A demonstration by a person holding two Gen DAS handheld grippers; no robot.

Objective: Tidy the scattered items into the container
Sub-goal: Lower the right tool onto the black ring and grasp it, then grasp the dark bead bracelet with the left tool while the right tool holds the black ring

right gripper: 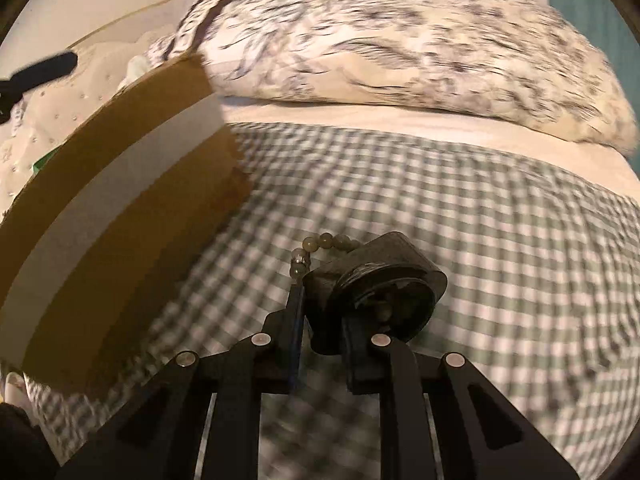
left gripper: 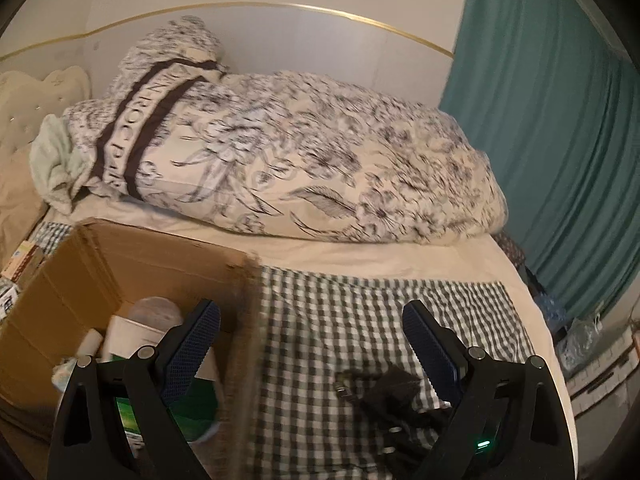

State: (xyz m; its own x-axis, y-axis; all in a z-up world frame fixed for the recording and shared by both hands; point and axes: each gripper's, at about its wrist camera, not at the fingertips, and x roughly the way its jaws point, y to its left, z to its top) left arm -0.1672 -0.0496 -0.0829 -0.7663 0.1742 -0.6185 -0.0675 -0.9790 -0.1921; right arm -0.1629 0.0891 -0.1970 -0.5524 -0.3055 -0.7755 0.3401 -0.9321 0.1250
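Right tongs [right gripper: 320, 320] clamped on black pouch [right gripper: 376, 284] w/ beads, above bed [right gripper: 480, 220]. Left tongs [left gripper: 312, 320] open, empty. Box [right gripper: 120, 168] at 10 o'clock; next: carry over rim, release.

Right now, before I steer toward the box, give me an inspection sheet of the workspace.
Surface: green checked cloth over a pale bed sheet.
Job's things: open cardboard box on the left, several items already inside; dark round case with a bead string.
Clutter: dark strapped item on the cloth, blurred.
Tongs: left tongs open, empty; right tongs shut on the dark round case.
Cables: nothing seen.
Surroundings: rolled floral duvet, white headboard, teal curtain.
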